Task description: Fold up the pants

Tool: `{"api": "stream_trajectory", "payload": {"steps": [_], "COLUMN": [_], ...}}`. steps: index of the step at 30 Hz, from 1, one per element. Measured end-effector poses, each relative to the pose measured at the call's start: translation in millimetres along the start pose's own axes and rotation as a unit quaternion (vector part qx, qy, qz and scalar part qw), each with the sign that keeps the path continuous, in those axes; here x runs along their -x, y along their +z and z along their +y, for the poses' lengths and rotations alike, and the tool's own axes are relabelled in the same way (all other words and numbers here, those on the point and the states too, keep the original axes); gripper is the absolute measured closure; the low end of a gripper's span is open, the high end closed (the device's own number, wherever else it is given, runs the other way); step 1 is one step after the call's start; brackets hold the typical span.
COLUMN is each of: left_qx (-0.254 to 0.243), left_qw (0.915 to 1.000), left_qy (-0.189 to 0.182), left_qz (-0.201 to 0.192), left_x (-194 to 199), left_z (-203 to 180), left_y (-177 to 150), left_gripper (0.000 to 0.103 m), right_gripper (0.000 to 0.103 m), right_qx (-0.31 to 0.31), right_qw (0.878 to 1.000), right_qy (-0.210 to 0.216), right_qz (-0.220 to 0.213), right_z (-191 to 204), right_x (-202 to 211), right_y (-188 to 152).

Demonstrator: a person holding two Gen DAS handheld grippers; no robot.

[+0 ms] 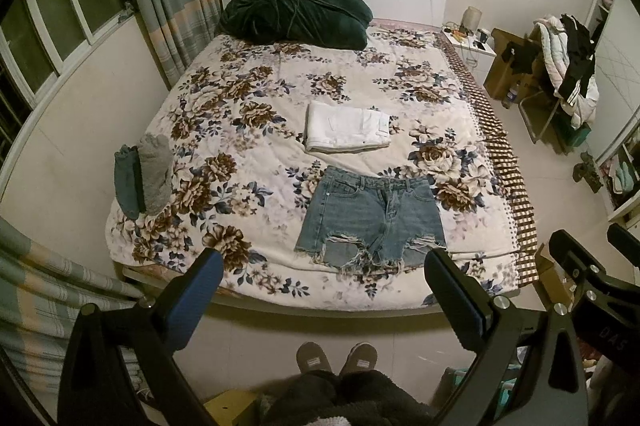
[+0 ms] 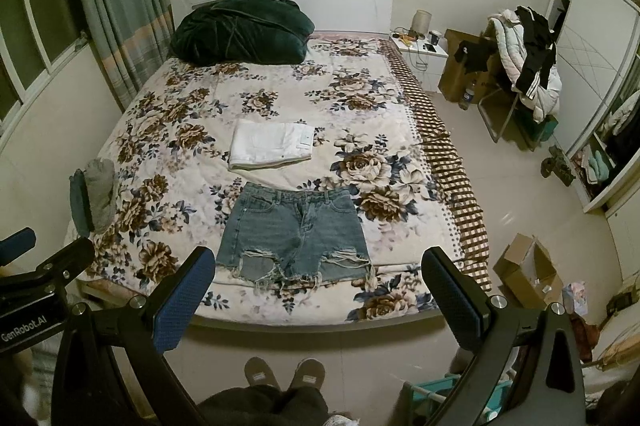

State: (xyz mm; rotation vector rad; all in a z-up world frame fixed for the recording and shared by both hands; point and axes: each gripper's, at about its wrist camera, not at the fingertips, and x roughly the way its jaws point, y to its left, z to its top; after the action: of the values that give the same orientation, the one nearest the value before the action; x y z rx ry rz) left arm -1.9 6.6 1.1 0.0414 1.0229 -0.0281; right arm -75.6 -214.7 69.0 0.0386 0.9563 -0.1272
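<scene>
While both grippers are held above the foot of the bed, the faded blue denim shorts with frayed, ripped hems (image 1: 370,216) (image 2: 294,234) are seen lying flat and unfolded in the lower centre of both views, waistband toward the headboard. They rest on the bed with the brown-and-blue floral quilt (image 1: 224,113) (image 2: 168,113). Just above them in the frame, a folded white pair of pants (image 1: 346,125) (image 2: 272,144) is laid, apart from the shorts. A grey and a teal folded cloth (image 1: 142,179) (image 2: 93,195) are placed at the left edge of the bed. A dark green velvet bundle (image 1: 296,11) (image 2: 240,29) is piled against the headboard at the upper centre. The left gripper (image 1: 324,266) is spread wide with nothing between its blue-padded fingers; the right gripper (image 2: 319,264) is likewise spread wide and holds nothing.
</scene>
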Motion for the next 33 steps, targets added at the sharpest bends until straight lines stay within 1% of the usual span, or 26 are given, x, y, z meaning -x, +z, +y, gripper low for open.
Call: {"api": "stream_trajectory", "payload": {"steps": [8,17,19,33], "left_qx": [0.000,0.001,0.001,0.003], "left_qw": [1.0000,1.0000,1.0000,1.0000], "left_qy": [-0.001,-0.003,-0.002,-0.003], "left_qz": [-0.001,-0.002,-0.001,-0.003], "left_x": [2,4,4,4], "left_z": [1,0,-6,-6], "left_y": [2,5,13,12], "left_gripper": [0.000,0.000,0.000,0.000], "right_gripper": [0.000,0.000,0.000,0.000], "right_qx": [0.002,0.004,0.005,0.005], "right_qw": [1.000,1.000,1.000,1.000], "right_qy": [-0.001,-0.001,-0.001,-0.001], "right_qz": [0.000,-0.001,0.000,0.001], "right_z": [0,11,12,18], "right_x": [1,3,3,4], "right_y": [0,4,5,5]}}
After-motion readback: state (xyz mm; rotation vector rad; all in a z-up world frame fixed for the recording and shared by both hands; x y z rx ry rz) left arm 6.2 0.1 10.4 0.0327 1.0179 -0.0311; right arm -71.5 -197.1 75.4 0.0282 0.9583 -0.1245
